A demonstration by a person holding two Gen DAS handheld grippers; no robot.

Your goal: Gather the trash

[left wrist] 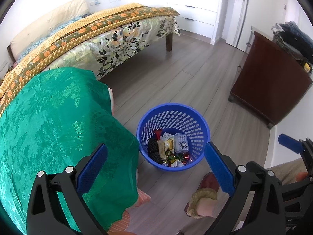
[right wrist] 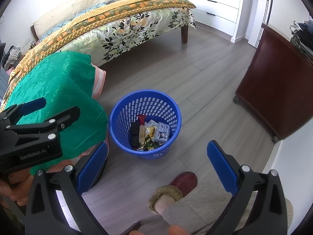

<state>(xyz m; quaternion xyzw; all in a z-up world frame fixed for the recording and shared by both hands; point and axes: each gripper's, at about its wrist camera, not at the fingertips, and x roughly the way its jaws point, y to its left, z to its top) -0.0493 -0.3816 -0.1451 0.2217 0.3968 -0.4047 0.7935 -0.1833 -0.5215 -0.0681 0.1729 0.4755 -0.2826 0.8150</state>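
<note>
1. Currently the blue basket [left wrist: 173, 135] is standing on the wood floor [left wrist: 176, 74], holding wrappers and a small box [left wrist: 181, 142].
2. Both the left gripper [left wrist: 156, 168] and right gripper [right wrist: 157, 166] are gaping wide, empty, above the basket.
3. Beside the basket, a green-draped surface [left wrist: 54, 117] is crowding the left; the bed [left wrist: 109, 33] is lying beyond.
4. Only the right wrist view is showing the left gripper's body.

Wood-plank floor [right wrist: 195, 82] carries blue basket [right wrist: 145, 105], bed [right wrist: 117, 29], brown cabinet [right wrist: 273, 90]

Glossy blue plastic basket [left wrist: 199, 129] on matt wood-grain floor [left wrist: 176, 74]; shiny green patterned cloth [left wrist: 58, 117] beside it
</note>
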